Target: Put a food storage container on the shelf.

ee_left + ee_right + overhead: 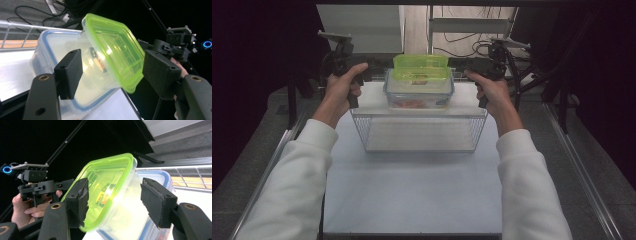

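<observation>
Up top, green-lidded tub: stacked on a blue-rimmed tub atop a wire rack on the worktop.
Left gripper: released, jaws clear of the green lid.
Right gripper: released, likewise.
Hard to see: blue-rimmed tub's contents, blurred orange.

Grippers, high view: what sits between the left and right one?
In the high view, the green-lidded container stacked on the blue-rimmed container sits between left gripper and right gripper.

floor: grey | table: white | surroundings: dark | cables behind
</observation>
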